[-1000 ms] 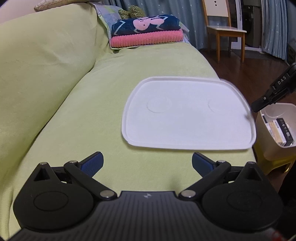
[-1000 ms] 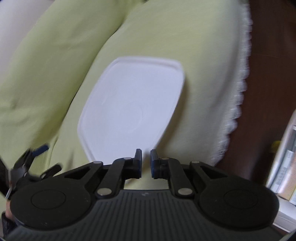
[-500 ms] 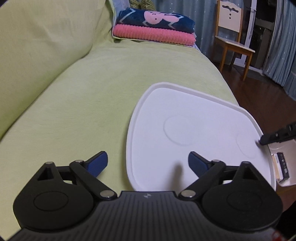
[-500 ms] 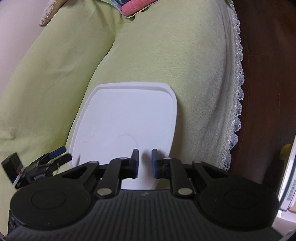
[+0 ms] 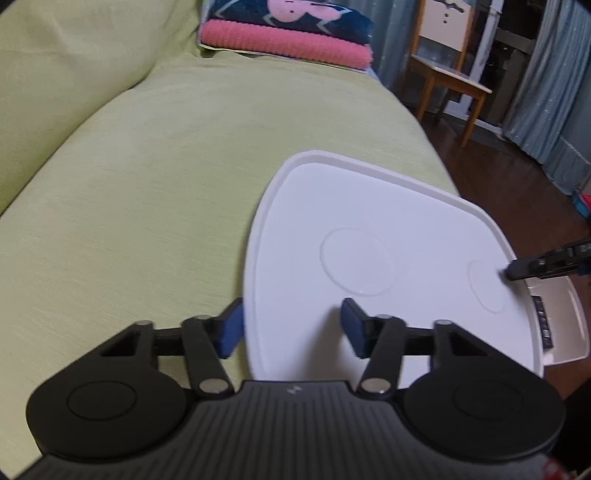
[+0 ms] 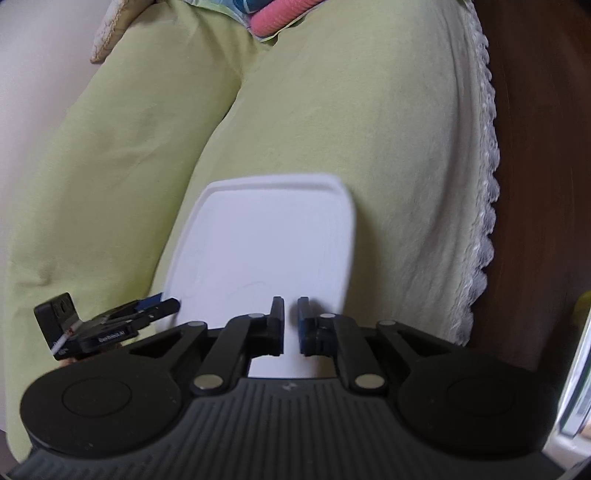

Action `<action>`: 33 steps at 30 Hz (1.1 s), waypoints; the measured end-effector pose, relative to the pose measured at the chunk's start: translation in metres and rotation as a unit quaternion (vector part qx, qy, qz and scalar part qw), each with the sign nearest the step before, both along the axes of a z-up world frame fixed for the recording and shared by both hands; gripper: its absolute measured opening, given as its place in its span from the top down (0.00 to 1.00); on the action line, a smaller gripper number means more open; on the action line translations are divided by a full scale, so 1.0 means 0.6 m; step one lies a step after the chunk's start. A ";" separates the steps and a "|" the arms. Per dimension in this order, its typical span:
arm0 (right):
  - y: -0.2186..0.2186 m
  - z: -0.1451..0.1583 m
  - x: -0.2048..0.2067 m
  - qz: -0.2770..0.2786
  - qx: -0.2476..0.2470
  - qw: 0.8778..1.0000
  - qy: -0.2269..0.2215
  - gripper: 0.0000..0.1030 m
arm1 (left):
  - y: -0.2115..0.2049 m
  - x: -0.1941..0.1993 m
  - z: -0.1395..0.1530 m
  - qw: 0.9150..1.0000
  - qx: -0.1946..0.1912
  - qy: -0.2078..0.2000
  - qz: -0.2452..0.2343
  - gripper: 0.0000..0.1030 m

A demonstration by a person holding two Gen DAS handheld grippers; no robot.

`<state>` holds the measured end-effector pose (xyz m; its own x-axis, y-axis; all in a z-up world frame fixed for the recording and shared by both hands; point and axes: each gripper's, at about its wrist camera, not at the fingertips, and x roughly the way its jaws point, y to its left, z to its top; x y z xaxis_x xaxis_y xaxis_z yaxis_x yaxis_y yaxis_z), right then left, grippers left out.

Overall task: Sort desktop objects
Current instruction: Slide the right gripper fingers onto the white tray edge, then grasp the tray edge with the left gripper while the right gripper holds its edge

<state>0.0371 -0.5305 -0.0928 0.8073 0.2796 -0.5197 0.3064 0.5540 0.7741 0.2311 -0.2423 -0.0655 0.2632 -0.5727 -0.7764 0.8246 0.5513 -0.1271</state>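
Observation:
A flat white plastic lid (image 5: pixel 373 258) lies on the green sofa seat. My left gripper (image 5: pixel 291 326) is open; its jaws straddle the lid's near left edge, one finger on the sofa side and one over the lid. In the right wrist view the lid (image 6: pixel 266 243) lies just ahead. My right gripper (image 6: pixel 291 325) is nearly shut with a narrow gap, empty, above the lid's near edge. The right gripper's tip (image 5: pixel 546 264) shows at the lid's right side, and the left gripper (image 6: pixel 110 325) shows at the lid's left.
Folded pink and navy towels (image 5: pixel 288 33) lie at the sofa's far end. A wooden chair (image 5: pixel 450 74) stands on the dark floor beyond. A white bin (image 5: pixel 557 325) with items sits beside the sofa's right edge. A lace trim (image 6: pixel 484 206) marks the sofa front.
Both grippers have moved closer to the lid. The left gripper's jaws have narrowed and now straddle the lid's edge. The right gripper stays nearly shut.

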 end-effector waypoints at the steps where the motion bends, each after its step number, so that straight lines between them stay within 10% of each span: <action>1: 0.000 -0.004 -0.003 -0.003 0.004 1.000 0.000 0.92 | 0.003 -0.004 0.002 1.000 -0.003 0.003 0.000 0.54; 17: -0.022 -0.017 -0.044 -0.045 0.020 0.999 -0.003 0.91 | 0.014 -0.006 0.000 1.000 -0.012 0.029 0.002 0.65; 25: -0.027 0.013 -0.081 -0.063 -0.053 0.997 -0.001 0.63 | 0.011 -0.014 0.000 1.000 -0.005 0.018 0.009 0.65; 33: -0.019 0.012 -0.063 -0.030 -0.094 0.995 0.035 0.63 | 0.004 -0.019 0.001 1.000 0.002 0.016 0.011 0.65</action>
